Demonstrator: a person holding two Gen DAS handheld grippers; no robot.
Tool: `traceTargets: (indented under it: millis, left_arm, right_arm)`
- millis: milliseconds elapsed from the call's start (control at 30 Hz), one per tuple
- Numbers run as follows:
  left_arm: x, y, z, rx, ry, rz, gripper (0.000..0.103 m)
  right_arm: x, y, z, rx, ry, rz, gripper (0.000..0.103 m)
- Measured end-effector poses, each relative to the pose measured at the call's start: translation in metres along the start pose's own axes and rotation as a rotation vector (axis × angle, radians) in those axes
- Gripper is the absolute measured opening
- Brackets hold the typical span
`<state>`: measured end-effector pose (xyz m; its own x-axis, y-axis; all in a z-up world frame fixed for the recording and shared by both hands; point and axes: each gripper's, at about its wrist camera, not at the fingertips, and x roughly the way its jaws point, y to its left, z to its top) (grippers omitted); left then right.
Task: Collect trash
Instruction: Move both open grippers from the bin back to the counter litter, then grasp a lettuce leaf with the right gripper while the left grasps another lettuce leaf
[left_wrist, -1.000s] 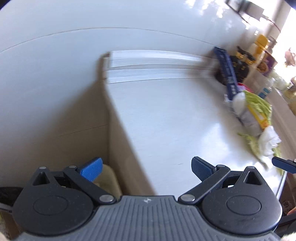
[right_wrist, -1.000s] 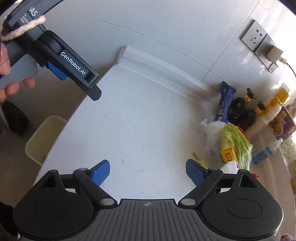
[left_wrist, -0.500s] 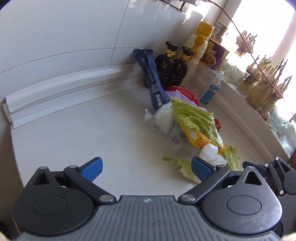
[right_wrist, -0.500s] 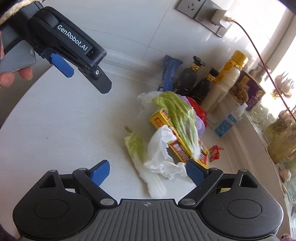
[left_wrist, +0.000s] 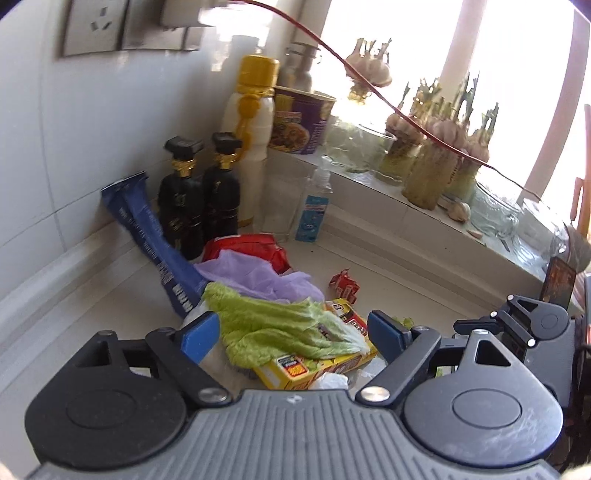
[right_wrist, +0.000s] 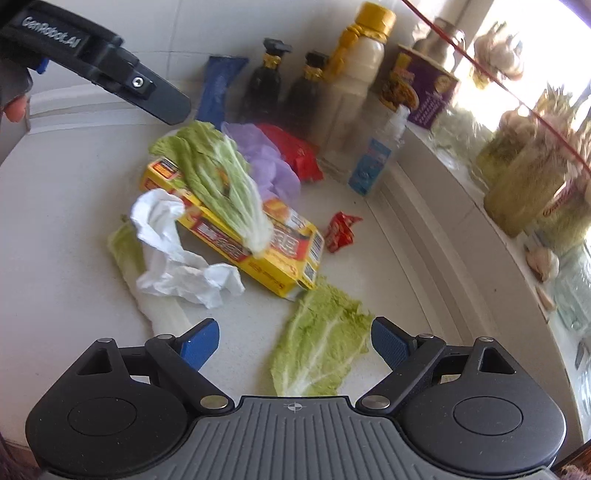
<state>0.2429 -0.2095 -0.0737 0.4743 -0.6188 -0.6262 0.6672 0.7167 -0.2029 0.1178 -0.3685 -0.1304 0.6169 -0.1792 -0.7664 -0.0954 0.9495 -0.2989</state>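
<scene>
A heap of trash lies on the white counter (right_wrist: 55, 192). A yellow carton (right_wrist: 258, 240) carries a cabbage leaf (right_wrist: 218, 177); beside them lie crumpled white tissue (right_wrist: 170, 254), a purple bag (right_wrist: 269, 162), a red packet (right_wrist: 291, 147) and a small red wrapper (right_wrist: 341, 230). My left gripper (left_wrist: 291, 332) hangs over the heap with the cabbage leaf (left_wrist: 280, 325) and carton (left_wrist: 314, 365) between its jaws, which are closing without touching them. My right gripper (right_wrist: 293, 339) stands open above a second cabbage leaf (right_wrist: 317, 350). The left gripper's finger (right_wrist: 122, 81) shows at the upper left of the right wrist view.
Two dark bottles (left_wrist: 199, 199), a white bottle with a yellow cap (left_wrist: 251, 122), a blue pouch (left_wrist: 151, 236), a small clear bottle (left_wrist: 314, 206) and a noodle cup (left_wrist: 299, 118) stand along the tiled wall. Jars with garlic (left_wrist: 432, 162) line the window ledge. A red cable (left_wrist: 369, 85) hangs across.
Both grippers have swung right from the bare counter to over the trash heap. The left jaws have narrowed a little. The right gripper now shows a second cabbage leaf beneath it.
</scene>
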Motion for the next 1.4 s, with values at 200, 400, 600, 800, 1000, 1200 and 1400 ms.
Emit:
traceTargets:
  millis: [200,400,600,800,1000,1200,1400]
  left_arm:
    - [0.032,-0.012,0.014,0.144,0.100,-0.029,0.080]
    - [0.052,-0.016,0.019,0.226,0.191,-0.041,0.073]
    - [0.058,-0.020,0.016,0.288,0.242,-0.047,0.065]
    - [0.057,-0.024,0.014,0.324,0.253,-0.025,0.051]
    - [0.055,-0.024,0.012,0.337,0.248,-0.015,0.038]
    - [0.054,-0.032,0.010,0.385,0.237,0.006,0.025]
    - [0.046,-0.029,0.014,0.360,0.202,0.013,0.014]
  right_arm:
    - [0.029,-0.023,0.003,0.057,0.163,0.047,0.091]
    - [0.047,-0.027,0.007,0.053,0.255,0.075,0.091]
    - [0.053,-0.026,0.006,0.069,0.277,0.108,0.089]
    - [0.053,-0.030,0.008,0.089,0.270,0.132,0.078]
    - [0.051,-0.032,0.010,0.115,0.251,0.132,0.042]
    - [0.048,-0.028,0.011,0.114,0.243,0.115,0.014]
    - [0.043,-0.034,0.012,0.140,0.221,0.102,0.003]
